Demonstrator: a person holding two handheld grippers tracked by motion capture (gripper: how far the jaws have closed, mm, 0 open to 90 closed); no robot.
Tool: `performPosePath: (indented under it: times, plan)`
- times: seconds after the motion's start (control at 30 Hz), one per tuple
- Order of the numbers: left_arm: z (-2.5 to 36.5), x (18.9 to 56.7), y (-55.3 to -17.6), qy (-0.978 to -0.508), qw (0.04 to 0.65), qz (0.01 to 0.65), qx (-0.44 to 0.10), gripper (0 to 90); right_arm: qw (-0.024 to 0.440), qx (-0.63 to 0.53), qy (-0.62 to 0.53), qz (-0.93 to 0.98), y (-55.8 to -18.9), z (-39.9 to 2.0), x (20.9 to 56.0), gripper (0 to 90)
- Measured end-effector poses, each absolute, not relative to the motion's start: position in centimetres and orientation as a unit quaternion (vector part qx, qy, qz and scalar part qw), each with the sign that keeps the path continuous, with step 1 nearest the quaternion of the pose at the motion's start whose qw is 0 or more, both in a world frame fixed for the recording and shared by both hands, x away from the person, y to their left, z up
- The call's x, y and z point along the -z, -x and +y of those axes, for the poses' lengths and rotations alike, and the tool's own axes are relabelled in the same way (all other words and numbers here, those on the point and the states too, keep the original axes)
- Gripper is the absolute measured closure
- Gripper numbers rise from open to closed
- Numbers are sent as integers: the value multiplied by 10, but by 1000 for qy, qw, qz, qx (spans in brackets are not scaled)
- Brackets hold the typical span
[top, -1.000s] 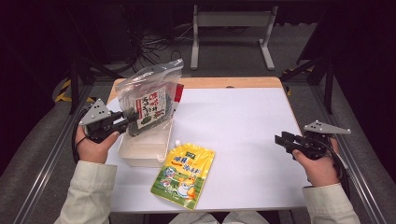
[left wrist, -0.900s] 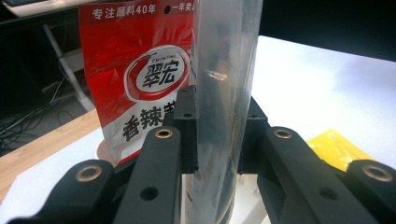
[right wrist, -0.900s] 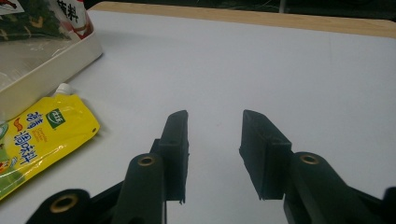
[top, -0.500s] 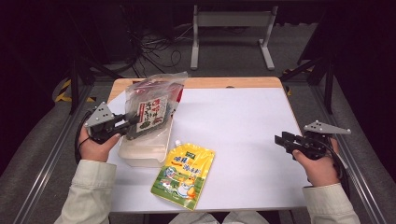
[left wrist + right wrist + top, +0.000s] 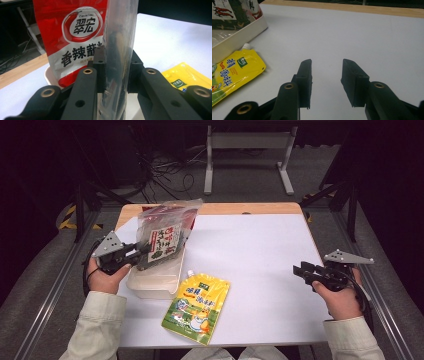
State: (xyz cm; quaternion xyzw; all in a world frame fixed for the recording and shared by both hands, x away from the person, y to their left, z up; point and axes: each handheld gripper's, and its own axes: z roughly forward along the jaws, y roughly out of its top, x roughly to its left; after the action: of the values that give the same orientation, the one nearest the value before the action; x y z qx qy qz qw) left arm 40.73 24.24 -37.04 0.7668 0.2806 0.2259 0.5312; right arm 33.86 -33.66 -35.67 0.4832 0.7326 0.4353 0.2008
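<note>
Clear bag [image 5: 165, 232] pinched in the left hand-held gripper [image 5: 136, 254], over the white tray [image 5: 152, 285].
Left forearm lies level beside the tray; a red packet [image 5: 75, 37] stands behind. Right hand-held gripper [image 5: 300, 271], jaws spread and empty, rests well right of the tray on the white bench [image 5: 260, 250]; yellow pouch [image 5: 196, 307] just beside the tray; dark room around.

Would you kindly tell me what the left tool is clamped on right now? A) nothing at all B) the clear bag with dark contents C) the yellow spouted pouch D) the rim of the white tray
B: in the left gripper view, the left tool has its jaws pressed on either side of the clear bag, while the yellow pouch lies flat on the table.
</note>
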Motion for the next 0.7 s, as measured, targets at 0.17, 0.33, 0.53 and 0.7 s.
performPosePath:
  times: [0.17,0.33,0.53,0.7]
  plan:
    - [257,377,-408,-766,526,302,-211,759,200,-436,-484,732,-338,-337,357,598]
    - [264,381,-406,-774,514,314,-197,759,199,-436,-485,732,-339,-336,357,594]
    - [263,380,-405,-778,503,324,-191,752,197,-435,-484,734,-339,-334,358,591]
    - [262,379,-404,-776,506,322,-192,724,197,-432,-483,735,-340,-334,359,588]
